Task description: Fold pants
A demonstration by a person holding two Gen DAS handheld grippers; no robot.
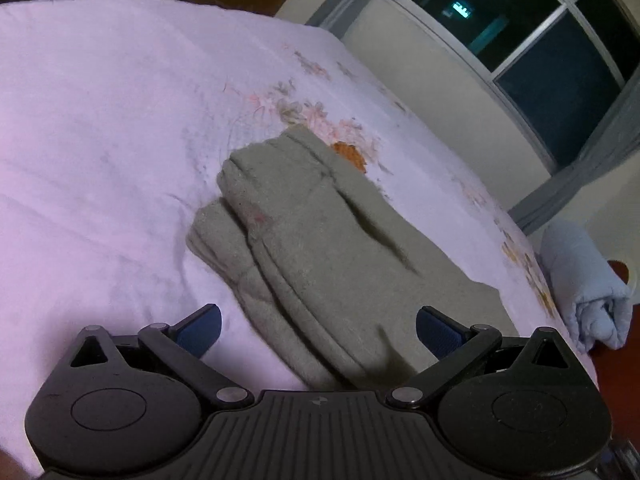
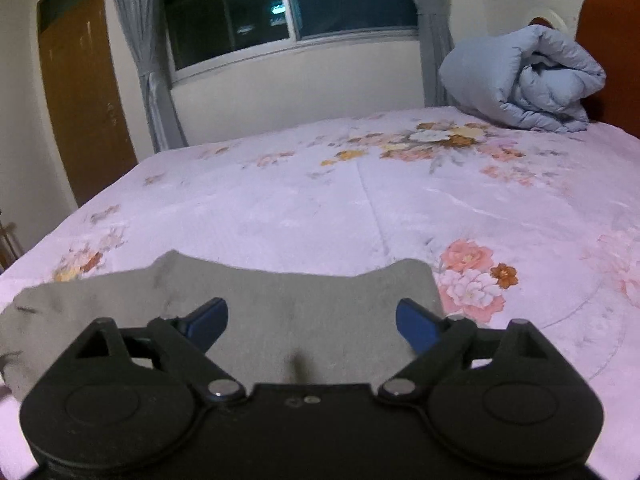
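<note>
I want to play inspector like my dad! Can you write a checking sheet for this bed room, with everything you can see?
Surface: pale pink floral bedsheet, lightly wrinkled.
Job's things: grey fleecy pants, folded into layers, lying on the sheet.
Clutter: rolled light-blue quilt by the reddish headboard.
Grippers: left gripper open over the pants; right gripper open, holding nothing.
Cables: nothing seen.
Surroundings: dark window, grey curtains, brown wooden door.
</note>
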